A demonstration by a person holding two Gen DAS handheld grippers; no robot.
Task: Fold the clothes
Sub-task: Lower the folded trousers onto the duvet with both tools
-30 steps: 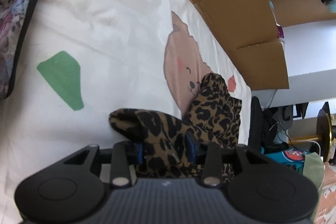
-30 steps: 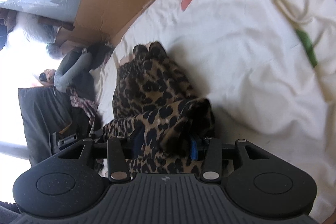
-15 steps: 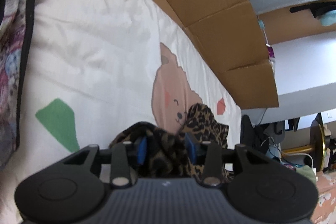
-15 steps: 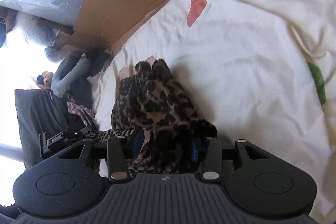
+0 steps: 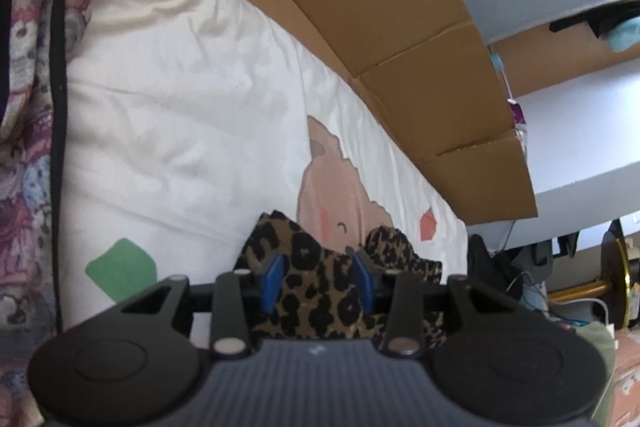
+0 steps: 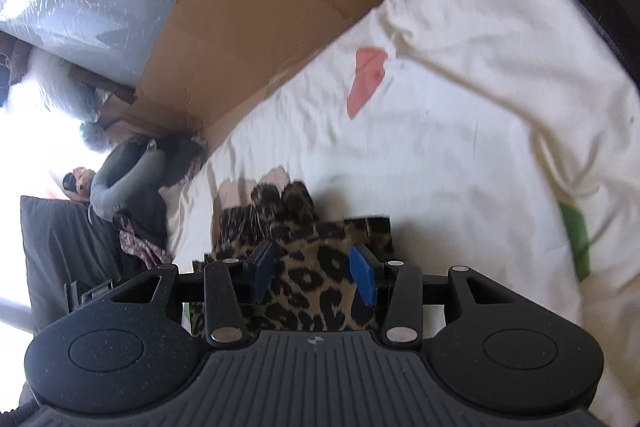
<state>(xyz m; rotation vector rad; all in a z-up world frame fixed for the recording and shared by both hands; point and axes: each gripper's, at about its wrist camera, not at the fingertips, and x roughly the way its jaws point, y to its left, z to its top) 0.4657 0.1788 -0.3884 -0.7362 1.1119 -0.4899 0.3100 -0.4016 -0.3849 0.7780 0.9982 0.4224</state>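
Hand-held gripper, left point(image 5: 318, 277), and right point(image 6: 315, 275) each pinched the bunched leopard-print garment point(image 5: 316, 291) between blue pads, low over the white bed sheet point(image 5: 180, 115). Judgement: keep both pinches firm, draw fabric taut, align edges before laying flat.

leopard-print garment point(image 5: 316, 291) — lower part hidden behind left claw point(image 5: 318, 277) body | right view blurred, perhaps from motion
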